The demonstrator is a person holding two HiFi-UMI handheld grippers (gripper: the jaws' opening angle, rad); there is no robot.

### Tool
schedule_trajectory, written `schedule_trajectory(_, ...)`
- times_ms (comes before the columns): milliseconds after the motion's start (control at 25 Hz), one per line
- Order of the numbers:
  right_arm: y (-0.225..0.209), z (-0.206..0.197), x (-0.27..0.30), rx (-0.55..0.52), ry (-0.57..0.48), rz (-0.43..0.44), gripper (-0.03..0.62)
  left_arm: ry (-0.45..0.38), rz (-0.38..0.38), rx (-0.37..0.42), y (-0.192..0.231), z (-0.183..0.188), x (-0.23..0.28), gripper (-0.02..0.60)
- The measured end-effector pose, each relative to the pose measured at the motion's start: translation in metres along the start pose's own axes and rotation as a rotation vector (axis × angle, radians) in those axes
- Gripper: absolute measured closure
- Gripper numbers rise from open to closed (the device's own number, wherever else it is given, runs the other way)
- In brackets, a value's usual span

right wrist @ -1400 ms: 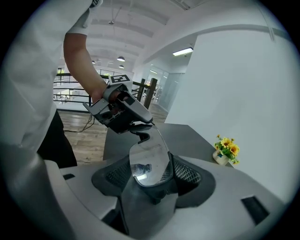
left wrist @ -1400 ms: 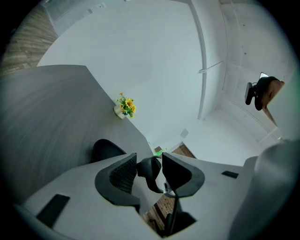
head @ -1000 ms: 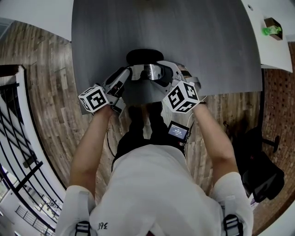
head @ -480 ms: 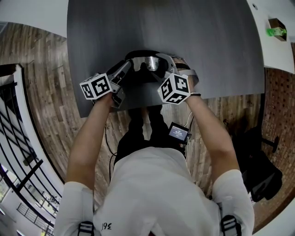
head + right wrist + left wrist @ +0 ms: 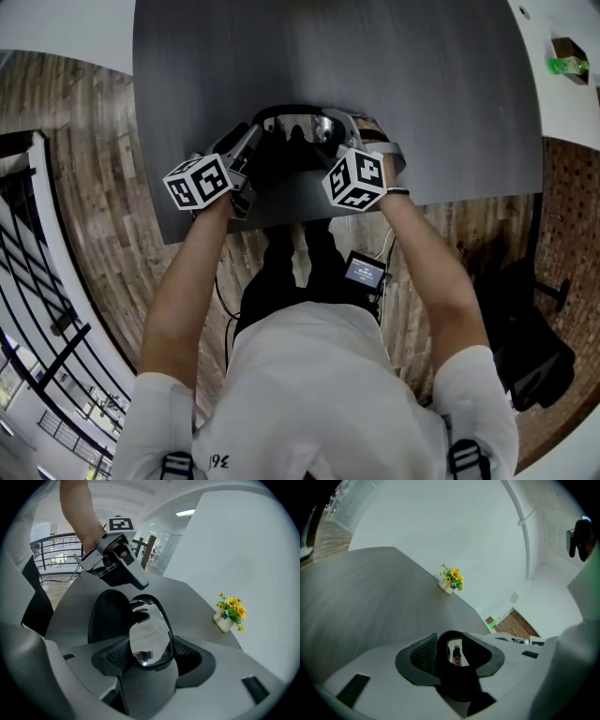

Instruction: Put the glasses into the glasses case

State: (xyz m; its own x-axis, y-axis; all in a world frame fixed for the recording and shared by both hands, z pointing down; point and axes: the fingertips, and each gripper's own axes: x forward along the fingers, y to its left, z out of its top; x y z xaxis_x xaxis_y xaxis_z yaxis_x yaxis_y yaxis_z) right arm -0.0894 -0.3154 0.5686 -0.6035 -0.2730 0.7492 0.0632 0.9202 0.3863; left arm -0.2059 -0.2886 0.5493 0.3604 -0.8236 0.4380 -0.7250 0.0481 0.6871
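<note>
The left tool (image 5: 451, 654) and the right tool (image 5: 147, 654) each clamp one end of the mirrored glasses (image 5: 302, 127), holding them level and low over the black case (image 5: 106, 617) on the grey surface (image 5: 427, 84).

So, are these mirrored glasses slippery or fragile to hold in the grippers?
Probably slippery: the glasses have a glossy mirrored lens, and the right gripper clamps across it. Likely light yet fragile, since the rim looks thin. Held at the other end by the left gripper too, they show no sag, so probably stiff.
</note>
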Motion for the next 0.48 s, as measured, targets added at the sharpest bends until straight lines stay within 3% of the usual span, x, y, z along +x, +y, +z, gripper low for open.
schedule_trajectory(80,0.001,0.001,0.001,-0.008,-0.001,0.001,0.313,-0.017,0.009,-0.003,0.006,0.004,-0.001,0.417)
schedule_trajectory(280,0.001,0.0,0.004,-0.015,0.001,0.004,0.313,0.017,-0.093,-0.097,0.003,0.002,0.017,0.417)
schedule_trajectory(480,0.003,0.004,0.005,-0.11,0.029,-0.005,0.313,0.031,-0.126,-0.116,0.002,0.001,0.018,0.416)
